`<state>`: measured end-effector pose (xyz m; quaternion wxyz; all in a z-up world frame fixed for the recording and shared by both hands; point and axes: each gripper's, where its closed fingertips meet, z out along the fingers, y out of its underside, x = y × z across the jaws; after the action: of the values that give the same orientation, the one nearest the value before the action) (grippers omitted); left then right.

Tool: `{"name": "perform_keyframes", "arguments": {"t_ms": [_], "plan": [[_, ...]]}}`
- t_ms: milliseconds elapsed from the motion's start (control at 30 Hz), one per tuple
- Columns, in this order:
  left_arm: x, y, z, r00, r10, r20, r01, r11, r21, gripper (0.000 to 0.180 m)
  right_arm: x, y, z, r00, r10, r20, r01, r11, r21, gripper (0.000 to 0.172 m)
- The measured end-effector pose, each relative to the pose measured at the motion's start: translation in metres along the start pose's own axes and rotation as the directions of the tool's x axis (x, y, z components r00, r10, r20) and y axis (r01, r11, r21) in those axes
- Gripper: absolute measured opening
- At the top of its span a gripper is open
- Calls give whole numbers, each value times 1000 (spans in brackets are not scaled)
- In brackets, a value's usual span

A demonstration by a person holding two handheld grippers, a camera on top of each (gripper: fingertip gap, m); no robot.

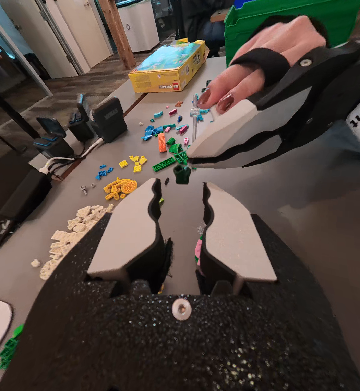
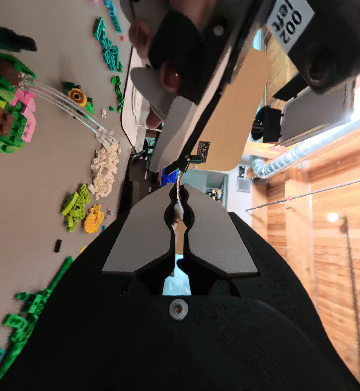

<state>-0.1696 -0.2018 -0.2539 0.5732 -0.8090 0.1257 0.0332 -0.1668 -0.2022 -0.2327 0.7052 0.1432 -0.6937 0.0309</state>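
In the right wrist view my right gripper (image 2: 179, 186) is shut on a thin, clear, curved rod (image 2: 178, 190). A small dark green piece (image 2: 186, 164) sits on the rod's far end. In the left wrist view the right gripper (image 1: 188, 160) comes in from the right, held above the grey table (image 1: 259, 211), and the dark green piece (image 1: 182, 174) hangs at its tips. My left gripper (image 1: 181, 183) is open. The green piece is just beyond its tips and neither pad presses on it. The left gripper's finger (image 2: 170, 135) also shows in the right wrist view, next to the green piece.
Loose bricks lie sorted in piles: white (image 1: 77, 224), yellow (image 1: 120, 188), green (image 1: 163, 164), blue (image 1: 151, 131). A yellow box (image 1: 168, 67) and a green bin (image 1: 280, 25) stand at the back, black chargers (image 1: 109, 118) at the left. A green, pink and brown model (image 2: 5, 118) stands nearby. The tips of both grippers are at nearly the same place.
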Motion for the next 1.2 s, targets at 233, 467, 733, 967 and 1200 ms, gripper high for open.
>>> {"name": "perform_keyframes", "arguments": {"t_ms": [233, 467, 733, 967, 1200], "plan": [[8, -13, -8, 994, 103, 38, -104, 994, 33, 12, 5, -10, -3, 979, -200, -28, 201, 979, 31, 2], [9, -14, -10, 986, 139, 88, -143, 989, 40, 16, 8, -9, -4, 977, -204, -67, 206, 978, 16, 2], [12, -54, -25, 996, -86, 12, 77, 937, 341, 40, 44, -6, -6, 809, 584, -68, -575, 810, 118, 1], [21, -78, -38, 963, -192, -189, 263, 825, 499, 31, 52, -10, -11, 706, 708, -12, -691, 693, 207, 2], [20, -69, -31, 980, -145, -135, 191, 872, 451, 8, 35, -20, -15, 785, 619, 30, -612, 766, 193, 2]]}}
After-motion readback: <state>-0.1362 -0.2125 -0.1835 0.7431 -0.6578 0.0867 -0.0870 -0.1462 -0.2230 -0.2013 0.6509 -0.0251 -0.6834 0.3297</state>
